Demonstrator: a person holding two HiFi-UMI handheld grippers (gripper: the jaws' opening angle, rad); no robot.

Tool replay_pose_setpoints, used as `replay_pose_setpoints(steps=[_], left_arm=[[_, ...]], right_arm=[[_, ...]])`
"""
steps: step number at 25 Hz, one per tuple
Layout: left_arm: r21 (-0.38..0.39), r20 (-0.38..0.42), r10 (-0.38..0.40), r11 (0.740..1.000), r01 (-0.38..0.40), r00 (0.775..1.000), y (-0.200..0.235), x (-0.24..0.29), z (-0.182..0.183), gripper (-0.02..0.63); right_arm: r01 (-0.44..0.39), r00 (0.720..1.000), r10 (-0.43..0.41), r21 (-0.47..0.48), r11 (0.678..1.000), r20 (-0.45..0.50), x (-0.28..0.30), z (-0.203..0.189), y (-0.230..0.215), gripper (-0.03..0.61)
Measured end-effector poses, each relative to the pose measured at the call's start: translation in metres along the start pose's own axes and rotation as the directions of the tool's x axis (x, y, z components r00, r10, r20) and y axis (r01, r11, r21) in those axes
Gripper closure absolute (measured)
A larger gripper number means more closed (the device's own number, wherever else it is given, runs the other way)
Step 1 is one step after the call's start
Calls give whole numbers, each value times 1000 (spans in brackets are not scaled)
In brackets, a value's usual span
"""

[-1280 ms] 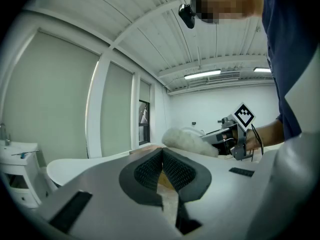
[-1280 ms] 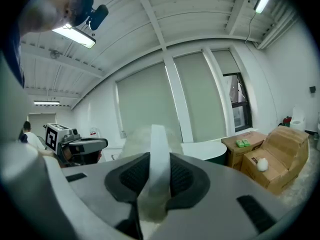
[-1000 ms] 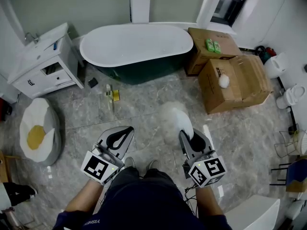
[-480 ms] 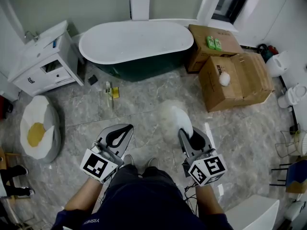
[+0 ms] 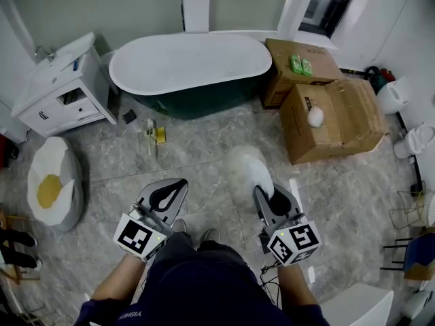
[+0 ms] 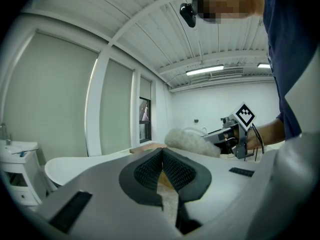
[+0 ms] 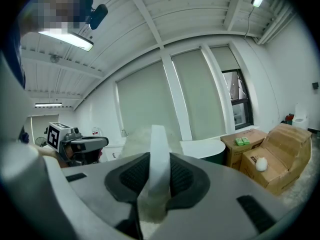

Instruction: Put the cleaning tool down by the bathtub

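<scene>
A fluffy white cleaning tool (image 5: 249, 171) is held by its flat white handle (image 7: 159, 149) in my right gripper (image 5: 277, 201), which is shut on it at waist height above the floor. Its woolly head points toward the white bathtub (image 5: 190, 61) with its dark green outside, some way ahead against the far wall. In the left gripper view the tool (image 6: 192, 141) shows off to the right. My left gripper (image 5: 165, 197) hangs level with the right one, its ribbed pads (image 6: 150, 170) closed together on nothing.
A white sink cabinet (image 5: 61, 87) stands left of the tub and two cardboard boxes (image 5: 329, 117) stand right of it. Small yellow items (image 5: 155, 136) lie on the marble floor before the tub. An egg-shaped cushion (image 5: 51, 185) lies at the left.
Both grippers keep their pose and the tool stays gripped. The head view has drifted slightly, and a bystander's shoes at the left edge have shifted.
</scene>
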State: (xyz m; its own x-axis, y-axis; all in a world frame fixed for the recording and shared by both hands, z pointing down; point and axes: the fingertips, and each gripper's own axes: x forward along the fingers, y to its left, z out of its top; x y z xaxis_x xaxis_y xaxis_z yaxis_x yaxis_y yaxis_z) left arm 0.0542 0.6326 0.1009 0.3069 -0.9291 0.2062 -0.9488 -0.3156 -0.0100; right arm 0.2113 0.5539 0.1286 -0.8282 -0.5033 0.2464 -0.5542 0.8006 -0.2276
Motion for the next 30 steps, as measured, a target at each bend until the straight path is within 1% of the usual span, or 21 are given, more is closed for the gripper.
replay_pose_setpoints(steps=[7, 17, 24, 30], left_arm=[[-2, 9, -8, 1000, 8, 1000, 9, 22, 0, 584], [-12, 23, -31, 999, 31, 999, 42, 66, 2, 584], [-25, 17, -56, 998, 56, 998, 81, 102, -4, 583], [-34, 3, -72, 997, 72, 997, 130, 132, -5, 584]], right_arm=[[16, 1000, -16, 10, 1000, 0, 11, 3, -24, 483], [36, 999, -36, 9, 999, -6, 50, 15, -53, 483], [64, 998, -64, 27, 998, -20, 93, 20, -76, 483], [74, 997, -72, 42, 996, -34, 148, 30, -87, 483]])
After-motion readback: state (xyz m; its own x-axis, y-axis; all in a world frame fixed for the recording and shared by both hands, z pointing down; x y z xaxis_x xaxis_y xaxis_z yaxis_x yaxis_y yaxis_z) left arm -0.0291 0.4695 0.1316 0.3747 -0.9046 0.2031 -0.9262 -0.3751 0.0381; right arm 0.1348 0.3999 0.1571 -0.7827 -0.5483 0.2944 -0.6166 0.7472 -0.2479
